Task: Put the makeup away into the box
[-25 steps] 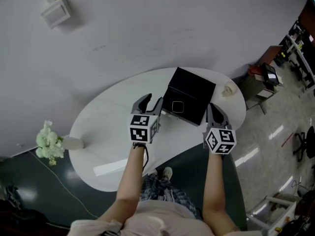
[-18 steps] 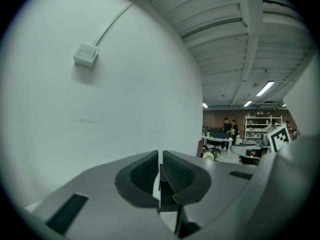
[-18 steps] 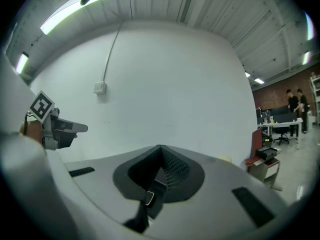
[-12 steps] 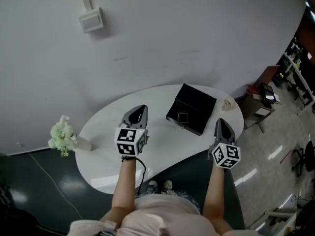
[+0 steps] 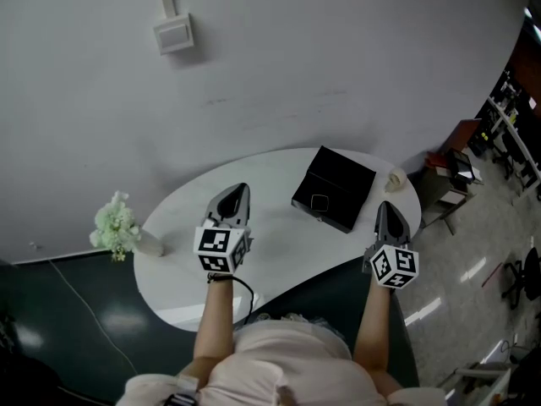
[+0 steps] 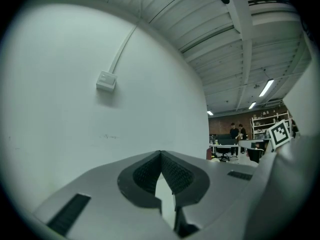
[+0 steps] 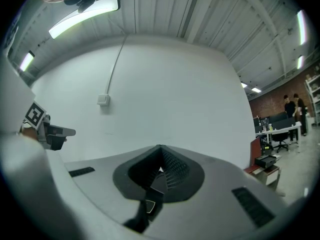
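Observation:
The black box point(image 5: 334, 189) lies with its lid down on the white oval table point(image 5: 279, 252), a small square emblem on its near edge. No makeup item shows in any view. My left gripper point(image 5: 237, 190) hovers over the table left of the box, jaws shut and empty point(image 6: 161, 153). My right gripper point(image 5: 385, 207) hangs off the table's right edge, just right of the box, its jaws also shut with nothing between them point(image 7: 160, 146). Below the right jaws, a sliver of the box point(image 7: 150, 205) shows. Both grippers point level at the grey wall.
A vase of pale flowers point(image 5: 114, 224) stands at the table's left end. A small beige object point(image 5: 395, 177) sits at its right end. A wall box point(image 5: 173, 34) hangs above. Desks, shelves and people point(image 7: 291, 106) are far off to the right.
Both grippers have drawn back from the box and risen. The left jaws, open beside the box a second ago, are now shut and empty.

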A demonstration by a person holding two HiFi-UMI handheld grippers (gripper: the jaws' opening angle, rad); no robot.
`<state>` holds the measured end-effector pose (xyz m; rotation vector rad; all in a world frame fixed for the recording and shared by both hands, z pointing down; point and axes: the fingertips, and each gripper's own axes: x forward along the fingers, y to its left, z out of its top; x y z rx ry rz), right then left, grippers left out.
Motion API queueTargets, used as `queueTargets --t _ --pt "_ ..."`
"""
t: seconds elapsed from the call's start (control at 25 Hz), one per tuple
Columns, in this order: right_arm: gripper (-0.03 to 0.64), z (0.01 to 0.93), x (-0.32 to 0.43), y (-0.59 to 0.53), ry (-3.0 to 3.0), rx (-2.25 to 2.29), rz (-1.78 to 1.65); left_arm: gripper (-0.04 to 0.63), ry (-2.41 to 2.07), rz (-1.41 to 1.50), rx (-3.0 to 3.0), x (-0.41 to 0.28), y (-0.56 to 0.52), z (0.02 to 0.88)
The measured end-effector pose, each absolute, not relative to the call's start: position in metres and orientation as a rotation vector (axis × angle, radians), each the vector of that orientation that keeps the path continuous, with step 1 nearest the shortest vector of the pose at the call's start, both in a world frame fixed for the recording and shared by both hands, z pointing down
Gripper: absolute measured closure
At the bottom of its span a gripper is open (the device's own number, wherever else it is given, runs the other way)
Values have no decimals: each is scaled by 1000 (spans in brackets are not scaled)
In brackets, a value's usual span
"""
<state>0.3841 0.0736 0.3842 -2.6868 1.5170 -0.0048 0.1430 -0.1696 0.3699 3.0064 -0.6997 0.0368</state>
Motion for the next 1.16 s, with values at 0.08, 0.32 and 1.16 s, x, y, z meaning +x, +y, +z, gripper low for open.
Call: queueTargets --t 0.08,0.32,1.16 --pt "603 383 383 73 1508 -2686 -6 569 -702 45 3002 142 -169 373" --pt "603 388 383 74 1496 -2705 -48 569 -693 52 2988 139 -168 379" --pt "603 389 380 75 1538 -2710 -48 569 -695 75 2967 139 -163 384"
